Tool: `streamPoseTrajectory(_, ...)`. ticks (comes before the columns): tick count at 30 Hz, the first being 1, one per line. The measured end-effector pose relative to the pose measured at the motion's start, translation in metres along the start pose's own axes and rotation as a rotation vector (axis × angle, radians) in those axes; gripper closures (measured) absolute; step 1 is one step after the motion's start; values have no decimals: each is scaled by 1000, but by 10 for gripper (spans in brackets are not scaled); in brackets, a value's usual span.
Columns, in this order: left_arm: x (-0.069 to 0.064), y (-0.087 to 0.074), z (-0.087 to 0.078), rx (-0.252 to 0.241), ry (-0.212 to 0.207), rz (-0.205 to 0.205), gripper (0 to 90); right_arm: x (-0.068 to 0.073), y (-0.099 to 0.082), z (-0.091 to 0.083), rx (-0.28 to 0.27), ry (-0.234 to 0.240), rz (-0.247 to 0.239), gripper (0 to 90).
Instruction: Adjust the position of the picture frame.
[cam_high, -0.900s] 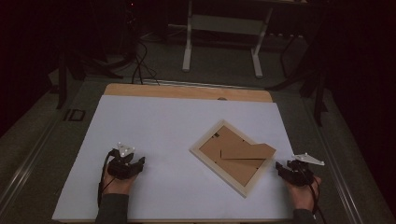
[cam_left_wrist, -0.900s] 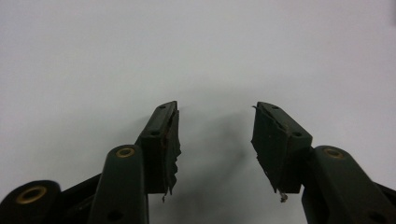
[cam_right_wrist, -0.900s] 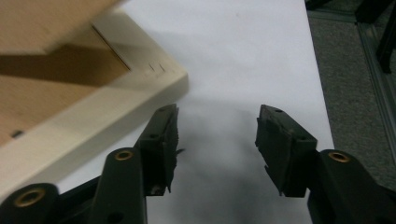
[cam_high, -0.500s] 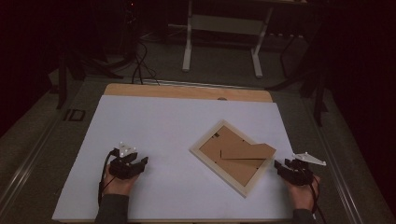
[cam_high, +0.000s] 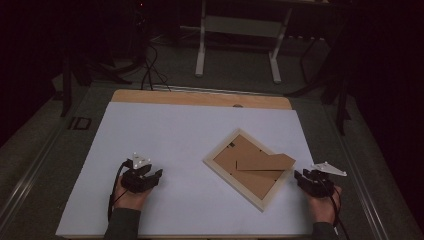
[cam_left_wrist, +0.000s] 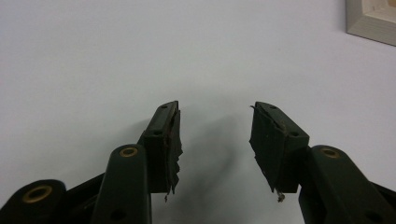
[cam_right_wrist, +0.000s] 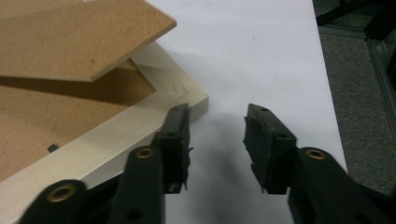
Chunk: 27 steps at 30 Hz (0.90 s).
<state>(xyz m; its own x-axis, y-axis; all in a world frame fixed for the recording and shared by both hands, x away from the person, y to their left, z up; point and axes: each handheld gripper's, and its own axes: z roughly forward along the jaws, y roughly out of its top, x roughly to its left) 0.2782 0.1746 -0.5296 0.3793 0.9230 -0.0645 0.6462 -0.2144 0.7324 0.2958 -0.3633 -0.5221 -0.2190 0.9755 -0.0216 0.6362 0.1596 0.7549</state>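
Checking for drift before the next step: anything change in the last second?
Barely. The left gripper edged slightly right toward the picture frame; its jaws are open, nothing between them. The right gripper stays open at the frame's right corner. Frame and its stand flap unmoved.

Picture frame (cam_left_wrist: 371, 21) cropped at the left gripper view's top-right corner.

A: Dim room in the high view, the floor and far corners going nearly black, but the white table sheet (cam_high: 165, 135) takes the light evenly, no glare.

B: Up close, soft shadows pool under the jaws of the left gripper (cam_left_wrist: 215, 140). Its near arms blur. The picture frame (cam_right_wrist: 140, 126) looks slightly grainy.
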Motion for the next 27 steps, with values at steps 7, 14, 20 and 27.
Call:
streamPoseTrajectory(7, -3, 0, 0, 0, -3, 16, 541, 3, 5, 5, -8, 15, -17, 898)
streamPoseTrajectory(14, -5, 0, 0, -5, -17, 24, 563, 3, 11, 12, -17, 8, 0, 900)
streamPoseTrajectory(20, -3, 0, -2, -18, -18, 10, 547, -6, 14, 17, -38, 10, 65, 900)
streamPoseTrajectory(27, 0, -1, -4, -36, -40, -20, 532, -13, 14, 27, -45, 19, 121, 900)
